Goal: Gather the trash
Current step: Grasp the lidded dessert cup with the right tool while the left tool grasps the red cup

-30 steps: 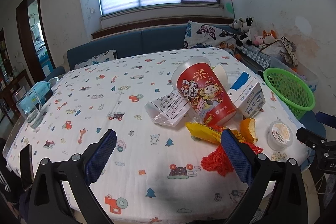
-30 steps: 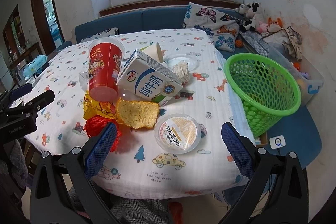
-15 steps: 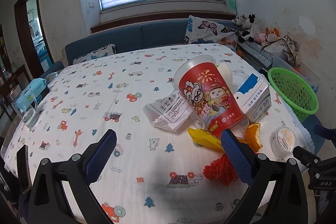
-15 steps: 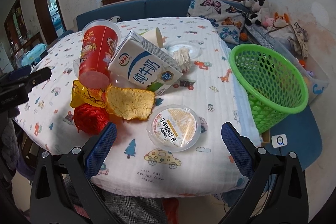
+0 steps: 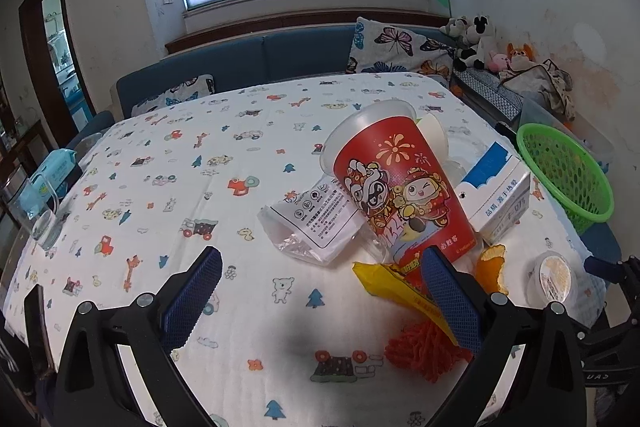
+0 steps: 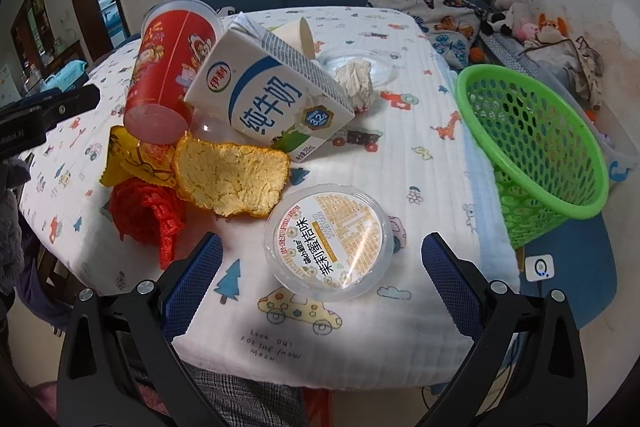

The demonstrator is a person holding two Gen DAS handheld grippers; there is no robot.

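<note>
A heap of trash lies on the patterned tablecloth: a tipped red paper cup (image 5: 396,187) (image 6: 168,67), a white-and-blue milk carton (image 6: 272,95) (image 5: 500,199), orange peel (image 6: 232,179), a yellow wrapper (image 5: 400,287), red netting (image 6: 148,215) (image 5: 424,351), a clear plastic bag (image 5: 316,219), crumpled tissue (image 6: 356,83) and a round lidded plastic cup (image 6: 328,243) (image 5: 554,277). My left gripper (image 5: 320,303) is open, low over the cloth in front of the bag and cup. My right gripper (image 6: 322,287) is open, its pads on either side of the round lidded cup's near edge.
A green mesh basket (image 6: 532,143) (image 5: 568,171) stands tilted off the table's right edge. A blue sofa with butterfly cushions (image 5: 396,47) runs behind. A glass jug (image 5: 36,211) and tissue pack (image 5: 56,167) sit at the far left; plush toys (image 6: 512,3) at right.
Both grippers have moved forward toward the trash heap. The round lidded cup now looms larger between the right gripper's fingers; the objects themselves have not moved.
</note>
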